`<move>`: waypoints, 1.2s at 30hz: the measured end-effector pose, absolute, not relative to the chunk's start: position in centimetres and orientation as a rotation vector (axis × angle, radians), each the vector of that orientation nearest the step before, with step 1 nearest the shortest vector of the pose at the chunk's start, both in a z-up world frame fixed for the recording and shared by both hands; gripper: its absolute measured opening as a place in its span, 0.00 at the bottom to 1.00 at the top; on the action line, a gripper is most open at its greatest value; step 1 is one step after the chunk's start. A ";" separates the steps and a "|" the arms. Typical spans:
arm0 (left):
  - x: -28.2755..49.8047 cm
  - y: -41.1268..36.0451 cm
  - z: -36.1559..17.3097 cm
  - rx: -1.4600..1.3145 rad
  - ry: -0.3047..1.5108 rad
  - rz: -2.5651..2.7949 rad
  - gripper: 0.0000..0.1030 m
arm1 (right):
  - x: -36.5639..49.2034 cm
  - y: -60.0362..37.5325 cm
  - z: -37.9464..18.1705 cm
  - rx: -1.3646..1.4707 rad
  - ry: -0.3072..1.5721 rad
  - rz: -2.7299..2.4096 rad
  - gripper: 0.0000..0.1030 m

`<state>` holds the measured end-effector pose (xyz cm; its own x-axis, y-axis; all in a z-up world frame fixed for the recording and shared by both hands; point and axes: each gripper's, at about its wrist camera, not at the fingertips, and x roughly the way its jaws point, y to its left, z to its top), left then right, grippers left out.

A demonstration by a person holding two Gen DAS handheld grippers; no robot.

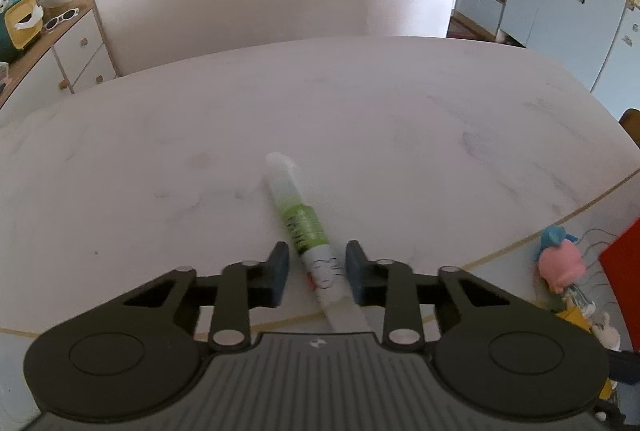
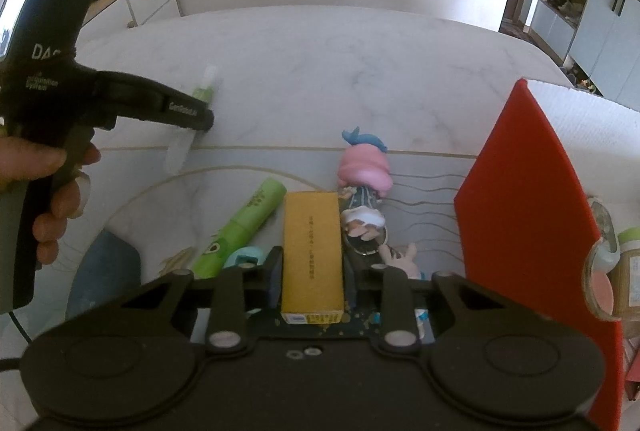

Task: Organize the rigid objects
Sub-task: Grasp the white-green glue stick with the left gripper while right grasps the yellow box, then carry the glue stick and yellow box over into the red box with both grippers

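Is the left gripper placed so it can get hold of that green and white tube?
Probably yes. The tube lies flat on the table, already between the left gripper pads, with nothing else near. Its slant across them may make the grip awkward.

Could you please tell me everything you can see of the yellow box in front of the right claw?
The yellow box is a long rectangular carton, apparently cardboard, with a column of small dark print along its top and a white label with yellow-black marks on its near end. It lies flat among toys, lengthwise between the fingers of the right claw, which close on its sides.
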<state>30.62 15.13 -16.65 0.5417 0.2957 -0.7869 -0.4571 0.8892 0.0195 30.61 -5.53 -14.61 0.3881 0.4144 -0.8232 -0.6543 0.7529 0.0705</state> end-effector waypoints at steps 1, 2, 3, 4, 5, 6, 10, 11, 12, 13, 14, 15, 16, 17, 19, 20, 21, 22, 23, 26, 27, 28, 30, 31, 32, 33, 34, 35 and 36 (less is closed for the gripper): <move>30.5 15.3 -16.7 -0.204 0.892 0.450 0.22 | 30.6 -5.8 -14.6 -0.279 0.953 0.696 0.27; 30.4 15.4 -16.6 -0.211 0.890 0.452 0.18 | 30.5 -5.9 -14.5 -0.274 0.951 0.700 0.27; 30.2 15.6 -16.6 -0.215 0.889 0.457 0.17 | 30.4 -6.0 -14.5 -0.271 0.950 0.701 0.27; 30.0 15.5 -16.6 -0.214 0.888 0.459 0.16 | 30.3 -6.1 -14.6 -0.270 0.948 0.698 0.27; 29.8 15.5 -16.6 -0.210 0.886 0.464 0.16 | 30.2 -6.1 -14.5 -0.265 0.946 0.692 0.27; 29.6 15.4 -16.6 -0.210 0.885 0.464 0.16 | 30.1 -6.2 -14.4 -0.258 0.943 0.690 0.27; 28.5 15.2 -16.4 -0.227 0.878 0.466 0.16 | 29.3 -6.8 -13.5 -0.241 0.934 0.685 0.27; 28.2 15.2 -16.3 -0.231 0.878 0.464 0.16 | 29.3 -7.0 -13.3 -0.236 0.932 0.684 0.27; 27.9 15.1 -16.1 -0.237 0.874 0.462 0.16 | 29.2 -7.2 -13.0 -0.228 0.933 0.685 0.27; 27.6 15.1 -15.9 -0.242 0.870 0.457 0.16 | 29.3 -7.4 -12.7 -0.219 0.936 0.687 0.27; 27.3 14.9 -15.6 -0.245 0.866 0.450 0.16 | 29.1 -7.6 -12.3 -0.210 0.937 0.688 0.27; 27.0 14.9 -15.3 -0.245 0.860 0.446 0.16 | 29.0 -7.9 -11.9 -0.205 0.933 0.690 0.27; 26.6 14.7 -14.9 -0.247 0.855 0.441 0.16 | 28.8 -8.1 -11.5 -0.200 0.928 0.693 0.27; 26.3 14.5 -14.6 -0.253 0.853 0.433 0.16 | 28.6 -8.2 -11.1 -0.197 0.925 0.694 0.27; 25.8 14.3 -13.9 -0.265 0.848 0.420 0.16 | 28.2 -8.7 -10.2 -0.186 0.920 0.695 0.27; 25.5 14.0 -13.4 -0.270 0.844 0.411 0.16 | 28.1 -8.9 -9.9 -0.181 0.918 0.697 0.27; 25.2 13.8 -13.0 -0.274 0.837 0.400 0.16 | 27.9 -9.3 -9.4 -0.176 0.915 0.698 0.27; 24.9 13.7 -12.5 -0.276 0.832 0.393 0.16 | 27.7 -9.6 -8.9 -0.173 0.910 0.696 0.27; 24.5 13.3 -12.0 -0.277 0.826 0.387 0.16 | 27.6 -9.8 -8.5 -0.171 0.906 0.694 0.27; 23.8 12.8 -10.6 -0.285 0.817 0.369 0.16 | 27.3 -10.8 -7.2 -0.171 0.883 0.698 0.27; 23.6 12.4 -10.2 -0.275 0.812 0.366 0.16 | 27.2 -11.1 -6.6 -0.169 0.878 0.698 0.27; 23.3 12.0 -9.7 -0.263 0.807 0.366 0.16 | 27.2 -11.5 -6.1 -0.165 0.873 0.699 0.27; 22.8 11.3 -8.9 -0.262 0.802 0.352 0.16 | 27.3 -12.3 -5.4 -0.153 0.865 0.698 0.27; 22.5 11.0 -8.6 -0.262 0.800 0.345 0.16 | 27.3 -12.7 -5.0 -0.149 0.858 0.699 0.27; 22.2 10.1 -8.1 -0.257 0.798 0.341 0.16 | 27.3 -13.1 -4.7 -0.149 0.850 0.699 0.27; 21.9 9.5 -7.7 -0.254 0.796 0.337 0.16 | 27.2 -13.5 -4.3 -0.148 0.844 0.700 0.27; 21.6 9.0 -7.2 -0.258 0.795 0.329 0.16 | 27.2 -13.9 -3.9 -0.142 0.839 0.704 0.27; 21.4 8.6 -6.8 -0.259 0.794 0.321 0.16 | 27.0 -14.2 -3.7 -0.136 0.834 0.709 0.27; 21.2 8.0 -6.4 -0.257 0.794 0.314 0.16 | 27.0 -14.6 -3.5 -0.131 0.830 0.712 0.27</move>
